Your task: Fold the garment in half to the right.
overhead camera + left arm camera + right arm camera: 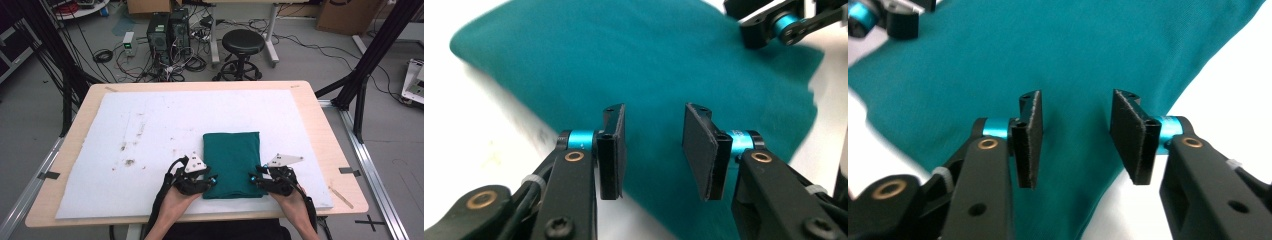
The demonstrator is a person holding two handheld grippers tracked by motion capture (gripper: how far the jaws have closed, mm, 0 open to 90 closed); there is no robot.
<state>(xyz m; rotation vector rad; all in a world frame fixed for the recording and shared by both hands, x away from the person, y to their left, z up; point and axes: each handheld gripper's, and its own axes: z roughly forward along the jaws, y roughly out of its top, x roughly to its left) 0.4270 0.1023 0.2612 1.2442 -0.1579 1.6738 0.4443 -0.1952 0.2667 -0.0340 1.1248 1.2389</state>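
Cloth: a folded green cloth (232, 164) lies flat on the white mat (150, 125), toward the mat's near edge and right of its middle.
Left gripper: the left gripper (212, 180) sits at the cloth's near left corner, tips at the cloth's edge.
Left jaws: spread in the left gripper view, with the cloth (649, 75) seen through the gap; the pads (613, 150) pinch nothing.
Right gripper: the right gripper (253, 178) sits at the cloth's near right corner, opposite the left one.
Right jaws: spread likewise, with the cloth (1073, 50) behind the gap and the pads (1130, 135) clear of it.
Contact: probably hovering just over the cloth; whether any tip rests on it cannot be told, as the pad ends hide the spot.
Hidden: the cloth's near corners are covered by both grippers in the high view; the hands (180, 202) are cut off at the bottom edge.
Blur: the cloth's edges are smeared in both gripper views, so its folds cannot be counted.
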